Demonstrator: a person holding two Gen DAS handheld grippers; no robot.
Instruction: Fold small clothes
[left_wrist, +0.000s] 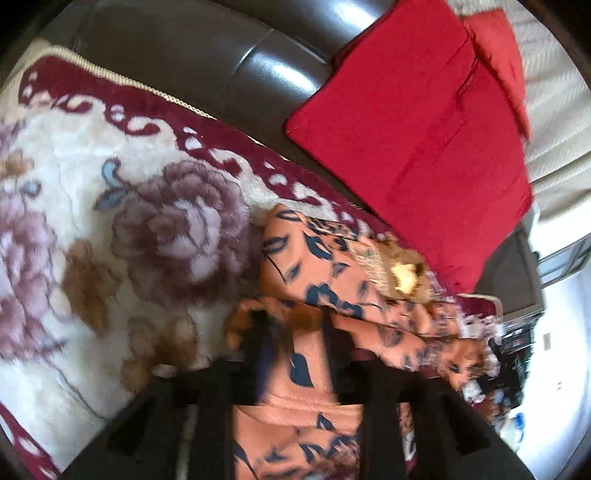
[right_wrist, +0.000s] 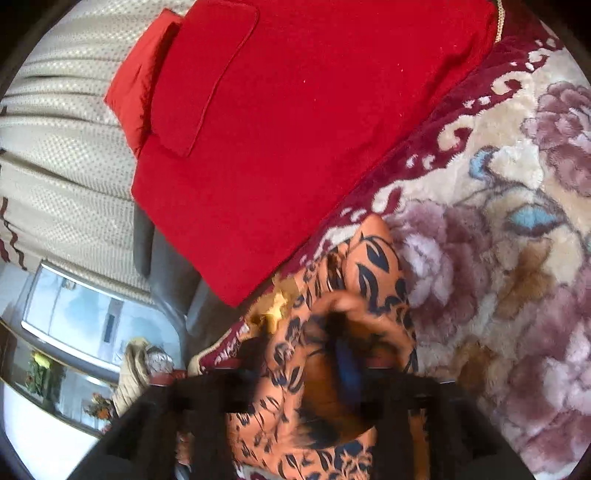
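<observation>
- Floral blanket (left_wrist: 74, 221): plush cream with maroon border, spread over a dark leather sofa (left_wrist: 221, 48); serves as the folding surface.
- Left tool (left_wrist: 291, 332): fingers either side of the orange garment (left_wrist: 314, 266), cloth bunched between them. Looks clamped on it, though blur hides the tips.
- The garment, orange with a navy leaf print, lies crumpled on the blanket near its border, just beside the red cushion (left_wrist: 413, 122). Not flat yet.
- Right tool (right_wrist: 299, 339): cloth fills the gap, fingers look closed on the same garment (right_wrist: 373, 258); blurred too.
- Both tools likely grip separate edges to lift and spread it before the first fold. Task judged early.
- Curtain (right_wrist: 55, 166) at the left of the right view.
</observation>
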